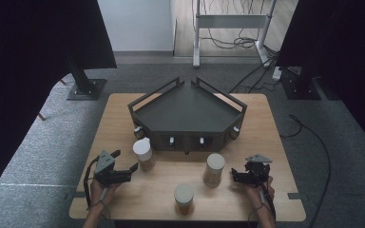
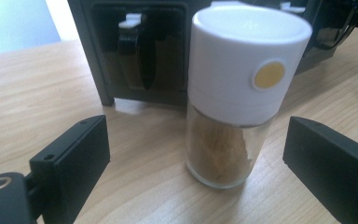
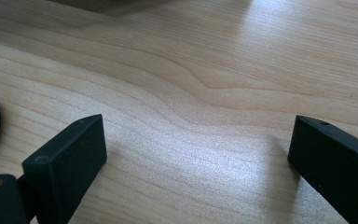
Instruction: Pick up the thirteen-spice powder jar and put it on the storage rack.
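Holding: my left gripper (image 1: 126, 160) with its jaws spread wide and nothing between the pads yet, aimed at the jar ahead of it.
Left jar (image 2: 235, 93): standing upright between my left jaws in the left gripper view, touching neither; from above it sits at about 1 o'clock of that gripper, just in front of the rack.
Why I hold so: I judge the wide spread gives the white cap room, so I can close on the glass body below it.
Right gripper (image 1: 237, 175): jaws also parted, empty, over bare table (image 3: 214, 93); I judge it is waiting its turn.
Right jar (image 1: 214, 169): at 9 o'clock of my right gripper, near but apart.
Front jar (image 1: 184, 199): at 6 o'clock of the table, between my two hands.
Rack (image 1: 187, 111): dark, angled, at 12 o'clock; its front holds slots with small white tabs, likely meant for jars.
Contents: tan powder in the left jar, filling the lower glass.
Writing: none that I can read; the cap bears a plain yellow round sticker (image 2: 269, 75), no brand visible.
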A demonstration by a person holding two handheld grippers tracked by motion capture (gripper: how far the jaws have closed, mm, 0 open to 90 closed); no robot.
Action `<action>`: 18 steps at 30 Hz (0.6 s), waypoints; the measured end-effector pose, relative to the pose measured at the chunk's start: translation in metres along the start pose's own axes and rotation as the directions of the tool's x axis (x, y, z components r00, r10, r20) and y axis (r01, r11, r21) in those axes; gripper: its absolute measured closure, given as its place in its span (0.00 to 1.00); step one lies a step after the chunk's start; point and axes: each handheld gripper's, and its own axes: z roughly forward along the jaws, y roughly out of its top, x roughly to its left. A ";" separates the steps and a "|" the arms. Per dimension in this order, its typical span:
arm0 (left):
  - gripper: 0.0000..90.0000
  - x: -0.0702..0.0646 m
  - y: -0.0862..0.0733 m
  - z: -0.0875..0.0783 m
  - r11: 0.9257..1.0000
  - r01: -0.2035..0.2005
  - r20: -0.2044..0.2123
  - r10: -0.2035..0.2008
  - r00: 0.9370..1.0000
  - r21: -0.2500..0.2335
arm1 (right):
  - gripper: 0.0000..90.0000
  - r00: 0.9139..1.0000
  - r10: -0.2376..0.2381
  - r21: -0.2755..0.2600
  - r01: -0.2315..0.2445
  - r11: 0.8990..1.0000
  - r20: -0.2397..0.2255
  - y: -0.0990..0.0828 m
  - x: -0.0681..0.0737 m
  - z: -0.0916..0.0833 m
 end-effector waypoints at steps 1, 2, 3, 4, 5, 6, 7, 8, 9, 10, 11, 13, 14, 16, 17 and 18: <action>0.08 0.000 -0.001 -0.001 1.000 0.000 0.002 0.000 1.000 -0.007 | 0.04 1.000 0.000 0.000 0.000 1.000 0.000 0.000 0.000 0.000; 0.08 0.001 -0.001 -0.001 1.000 0.000 0.005 0.000 1.000 -0.015 | 0.04 1.000 0.000 0.000 0.000 1.000 0.000 0.000 0.000 0.000; 0.08 0.001 -0.002 -0.002 1.000 0.002 0.008 -0.002 1.000 -0.024 | 0.04 1.000 0.000 0.000 0.000 1.000 0.000 0.000 0.000 0.000; 0.08 0.001 -0.002 -0.002 1.000 0.002 0.008 -0.002 1.000 -0.024 | 0.04 1.000 0.000 0.000 0.000 1.000 0.000 0.000 0.000 0.000; 0.08 0.001 -0.003 -0.002 0.999 0.005 0.010 -0.005 1.000 -0.035 | 0.04 1.000 0.000 0.000 0.000 1.000 0.000 0.000 0.000 0.000; 0.08 0.001 -0.002 -0.003 0.999 0.005 0.011 -0.004 1.000 -0.041 | 0.04 1.000 0.000 0.000 0.000 1.000 0.000 0.000 0.000 0.000; 0.08 0.000 -0.002 -0.003 0.999 0.004 0.008 -0.004 1.000 -0.047 | 0.04 1.000 0.000 0.000 0.000 1.000 0.000 0.000 0.000 0.000; 0.08 0.000 -0.002 -0.003 0.999 0.003 0.008 -0.003 1.000 -0.050 | 0.04 1.000 -0.001 0.000 0.001 1.000 -0.001 0.000 0.000 0.000; 0.08 -0.002 -0.002 -0.003 0.999 0.002 0.006 -0.001 1.000 -0.054 | 0.04 1.000 -0.001 0.000 0.001 1.000 -0.001 0.000 0.000 0.000; 0.08 -0.002 -0.002 -0.003 0.999 0.002 0.006 -0.001 1.000 -0.054 | 0.04 1.000 -0.001 0.000 0.001 1.000 -0.001 0.000 0.000 0.000; 0.08 -0.003 -0.002 -0.003 0.998 0.004 0.005 -0.003 1.000 -0.057 | 0.04 1.000 -0.003 0.000 0.003 1.000 -0.003 0.000 0.000 0.000; 0.08 -0.005 -0.001 -0.003 0.998 -0.004 0.001 0.004 1.000 -0.059 | 0.04 1.000 -0.006 0.000 0.006 1.000 -0.004 -0.001 -0.001 -0.001; 0.08 -0.005 0.000 -0.003 0.998 -0.007 0.000 0.007 1.000 -0.063 | 0.04 1.000 -0.006 -0.001 0.006 1.000 -0.005 -0.001 -0.001 -0.001; 0.08 -0.006 0.000 -0.002 0.998 -0.008 -0.004 0.008 1.000 -0.070 | 0.04 1.000 -0.006 0.000 0.006 1.000 -0.006 -0.001 -0.001 -0.001; 0.08 -0.006 0.001 -0.002 0.997 -0.006 -0.003 0.006 1.000 -0.072 | 0.04 1.000 -0.006 0.000 0.006 1.000 -0.006 -0.001 -0.001 -0.001; 0.08 -0.006 0.001 -0.001 0.997 -0.006 -0.002 0.006 1.000 -0.073 | 0.04 1.000 -0.006 0.000 0.006 1.000 -0.006 -0.001 -0.001 -0.001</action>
